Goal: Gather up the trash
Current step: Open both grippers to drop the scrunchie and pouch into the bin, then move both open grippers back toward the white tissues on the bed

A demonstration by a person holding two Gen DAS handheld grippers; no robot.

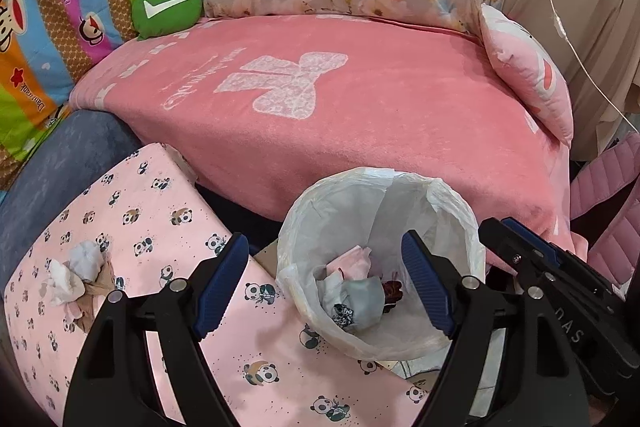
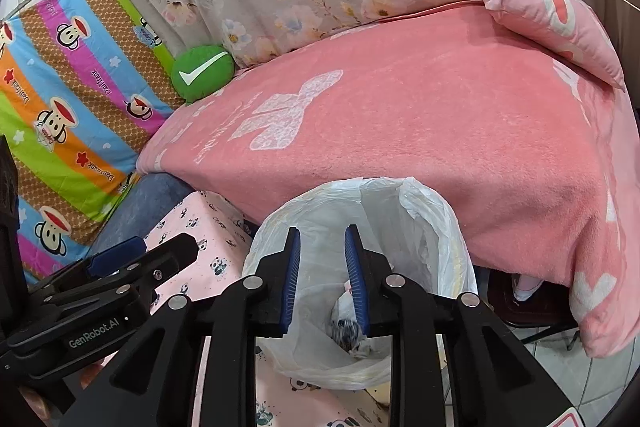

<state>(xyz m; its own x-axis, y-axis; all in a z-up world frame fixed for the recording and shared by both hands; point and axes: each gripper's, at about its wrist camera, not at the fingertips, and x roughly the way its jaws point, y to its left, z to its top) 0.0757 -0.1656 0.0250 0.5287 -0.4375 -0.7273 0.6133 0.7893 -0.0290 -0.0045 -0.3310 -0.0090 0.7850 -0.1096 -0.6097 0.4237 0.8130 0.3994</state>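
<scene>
— While you hold both tools over the bin (image 1: 448, 211), what is your left tool (image 1: 326, 285) doing?

— Your left tool is spread wide with nothing between its blue pads (image 1: 222, 283). One pad hangs over the panda-print cloth (image 1: 168, 219), the other over the far side of the bin's mouth.

— And the right tool (image 2: 322, 281)?

— Your right tool sits above the bin opening, its pads (image 2: 292, 279) parted by a narrow gap and holding nothing. In the left wrist view it shows as a black body at the bin's right edge.

— Where is the trash?

— Some lies in the bottom of the bin, inside the white plastic liner (image 2: 424, 211): a grey crumpled wad (image 1: 360, 297), a pinkish scrap (image 1: 352, 259) behind it, and a dark red bit (image 1: 392, 291) just beside the wad. More waits outside: a heap of crumpled tissues (image 1: 80, 275), white, grey and beige, on the panda-print cloth, well apart from the bin and to the left of your left tool.

— What surrounds the bin?

— It stands against the front of the pink blanket (image 1: 360, 115), which drapes over the bed. A green cushion with a white tick (image 1: 168, 7) lies at the blanket's far left corner, and a pink pillow (image 1: 528, 79) at the right.
</scene>
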